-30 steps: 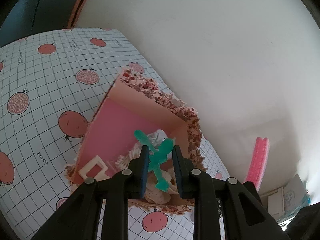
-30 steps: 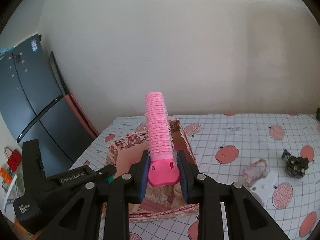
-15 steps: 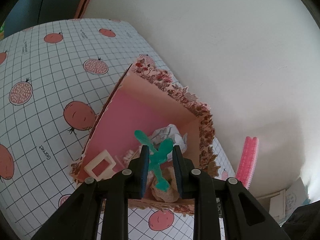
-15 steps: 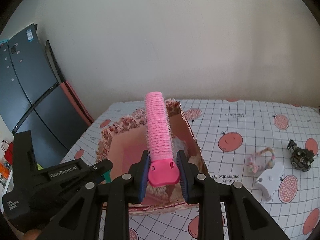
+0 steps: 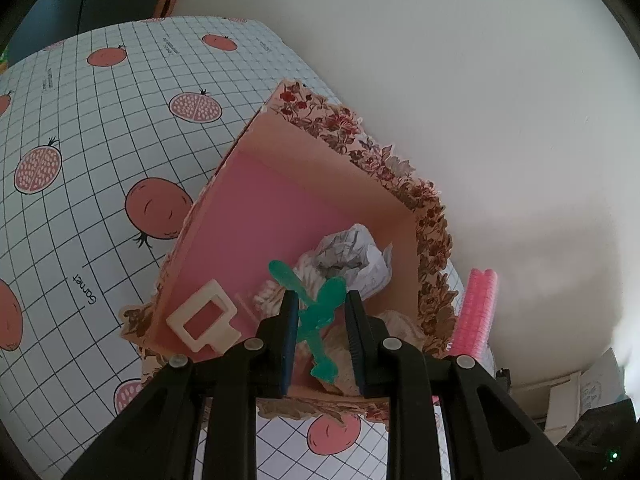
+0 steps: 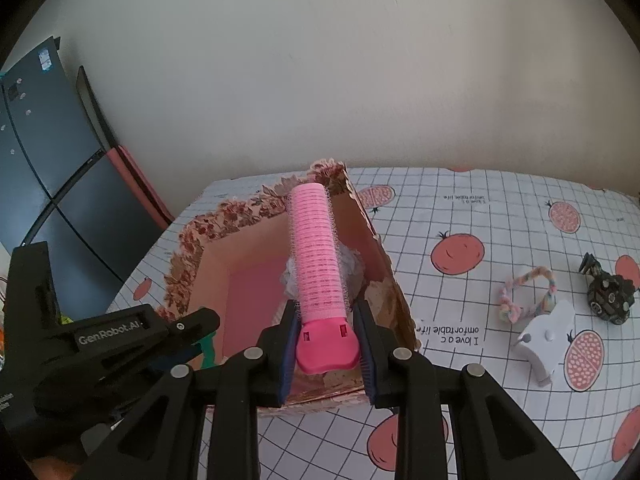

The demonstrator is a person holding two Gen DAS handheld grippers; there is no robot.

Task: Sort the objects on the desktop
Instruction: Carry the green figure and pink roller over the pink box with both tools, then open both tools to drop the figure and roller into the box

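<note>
My left gripper (image 5: 320, 312) has its fingers pinched on a thin green plastic clip (image 5: 318, 312), which crosses the gap at a slant, one end poking up past the tips, the other hanging toward the camera. My right gripper (image 6: 326, 334) is clamped on the solid base of a pink hair roller (image 6: 318, 264), the roller standing out straight ahead between the pads. Both loads hang over the open floral box (image 5: 432, 224), not in it yet as far as I can tell. Inside the box: a cream square frame piece (image 5: 202, 318) at the near left, crumpled white paper (image 5: 352, 252) toward the far corner, some pale fabric stuff under my left tips, hard to make out. Out on the pomegranate tablecloth (image 6: 460, 216), well apart from the box to the right: a pastel braided hair tie (image 6: 528, 292), a white plastic piece (image 6: 548, 336), a dark jewelled clip (image 6: 608, 294). Step in hand, my read: drop-off of two items at once into the box. Next move calls for getting both tips inside the rim, then spreading the fingers; the roller is long, so tip it down or it may lodge on the far wall. Clip is light, may stick to a pad. After that, the three on the cloth remain.
</note>
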